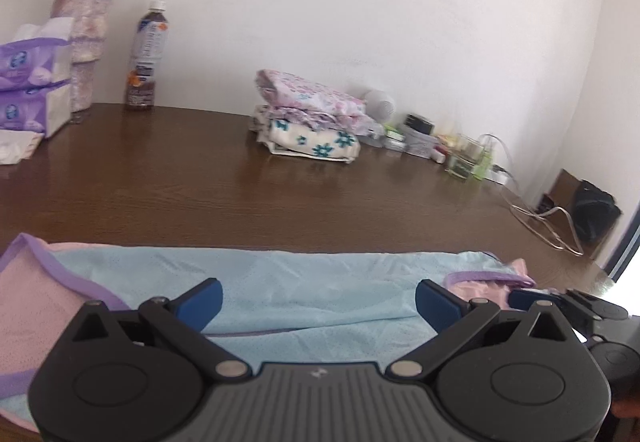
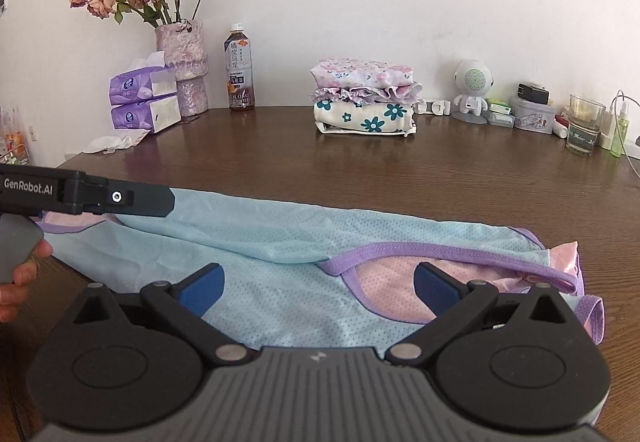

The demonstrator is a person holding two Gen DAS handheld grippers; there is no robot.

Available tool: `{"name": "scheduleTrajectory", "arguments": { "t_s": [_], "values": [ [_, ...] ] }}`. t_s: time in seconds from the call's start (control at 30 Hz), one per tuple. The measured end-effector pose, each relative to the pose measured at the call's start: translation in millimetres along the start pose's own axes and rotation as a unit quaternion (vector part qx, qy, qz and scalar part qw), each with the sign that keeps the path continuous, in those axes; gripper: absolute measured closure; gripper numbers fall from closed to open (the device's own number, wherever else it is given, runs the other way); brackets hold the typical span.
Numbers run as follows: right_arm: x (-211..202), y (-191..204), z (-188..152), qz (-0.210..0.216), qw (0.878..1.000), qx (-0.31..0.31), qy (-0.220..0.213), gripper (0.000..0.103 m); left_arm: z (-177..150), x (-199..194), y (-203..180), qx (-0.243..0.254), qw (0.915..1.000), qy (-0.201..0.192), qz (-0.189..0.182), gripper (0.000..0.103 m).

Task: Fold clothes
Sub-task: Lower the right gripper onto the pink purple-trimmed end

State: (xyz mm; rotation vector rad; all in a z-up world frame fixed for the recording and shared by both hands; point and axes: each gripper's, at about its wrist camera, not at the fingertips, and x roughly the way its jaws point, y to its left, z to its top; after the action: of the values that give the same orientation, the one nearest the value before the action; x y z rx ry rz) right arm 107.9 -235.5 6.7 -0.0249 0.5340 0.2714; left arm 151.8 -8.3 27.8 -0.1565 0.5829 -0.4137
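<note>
we hold two grippers over a light blue top (image 2: 280, 242) with pink panels and purple trim, lying flat along the near edge of a brown table (image 2: 400, 170). the left gripper (image 1: 319, 304) and the right gripper (image 2: 319, 288) both have their jaws spread wide, holding nothing. to fold cleanly, we judge each should pinch an outer edge and lift evenly. well behind stand a stack of folded clothes (image 2: 364, 102), a bottle (image 2: 239, 68), a vase (image 2: 186, 66) and tissue packs (image 2: 140, 102), none blocking us.
</note>
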Motion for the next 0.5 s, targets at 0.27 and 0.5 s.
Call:
{"name": "scheduleTrajectory", "arguments": {
  "t_s": [0.27,0.5],
  "values": [
    [-0.9,1.2,-0.1,0.000,1.000,-0.005,-0.002,0.000,0.7,-3.5,-3.5,0.020,0.9996,-0.010,0.017,0.000],
    [-1.2,1.5,-0.2,0.001,1.000,-0.004,-0.002,0.000,0.7,-4.5,-6.6,0.032,0.9994,-0.007,0.012,0.000]
  ]
}}
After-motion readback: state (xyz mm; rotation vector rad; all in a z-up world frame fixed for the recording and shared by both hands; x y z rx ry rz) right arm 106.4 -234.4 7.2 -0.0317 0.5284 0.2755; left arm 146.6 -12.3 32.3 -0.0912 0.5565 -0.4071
